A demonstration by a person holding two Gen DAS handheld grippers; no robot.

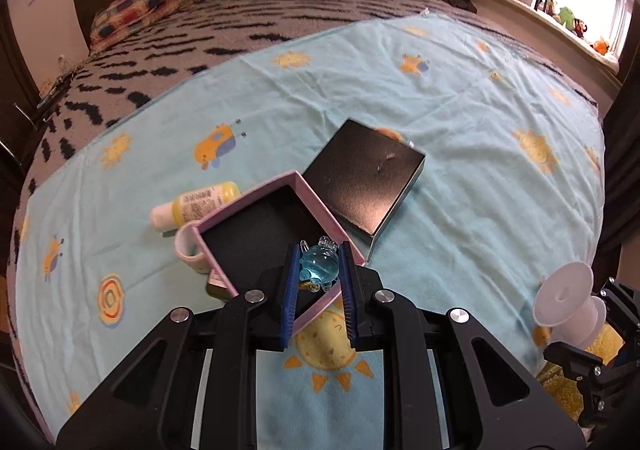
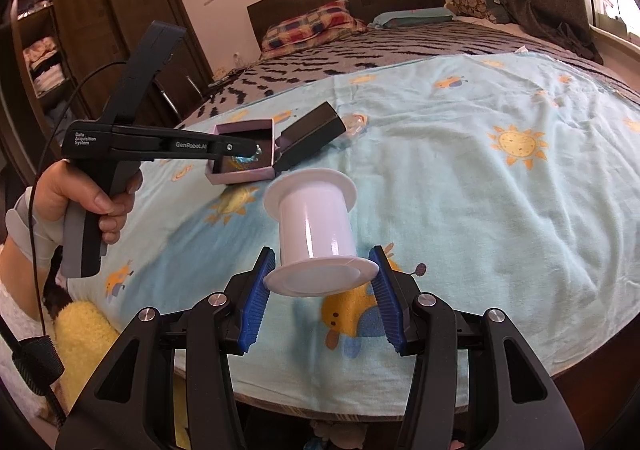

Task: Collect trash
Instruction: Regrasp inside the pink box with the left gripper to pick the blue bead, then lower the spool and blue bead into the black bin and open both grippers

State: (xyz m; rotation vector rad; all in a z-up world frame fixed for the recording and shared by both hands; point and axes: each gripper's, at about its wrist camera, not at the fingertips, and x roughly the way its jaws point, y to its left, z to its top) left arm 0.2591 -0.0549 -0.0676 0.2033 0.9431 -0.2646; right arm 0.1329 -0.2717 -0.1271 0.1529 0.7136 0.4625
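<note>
My left gripper point(image 1: 319, 264) is shut on a small clear-blue glass figurine point(image 1: 319, 265), held just above the near corner of an open pink box point(image 1: 256, 192) with a black lining. In the right wrist view the left gripper point(image 2: 256, 151) reaches over that pink box point(image 2: 244, 128), and the figurine point(image 2: 245, 159) glints at its tips. My right gripper point(image 2: 322, 276) is shut on the lower flange of a white plastic spool point(image 2: 316, 214), held above the blue blanket. The spool point(image 1: 566, 300) also shows at the right edge of the left wrist view.
A black box lid point(image 1: 364, 180) lies beside the pink box. A yellow bottle point(image 1: 196, 202) and a pink roll point(image 1: 190, 250) lie to the box's left. The blue sun-print blanket point(image 2: 500, 210) covers the bed; a yellow plush thing point(image 2: 84, 324) lies low at the left.
</note>
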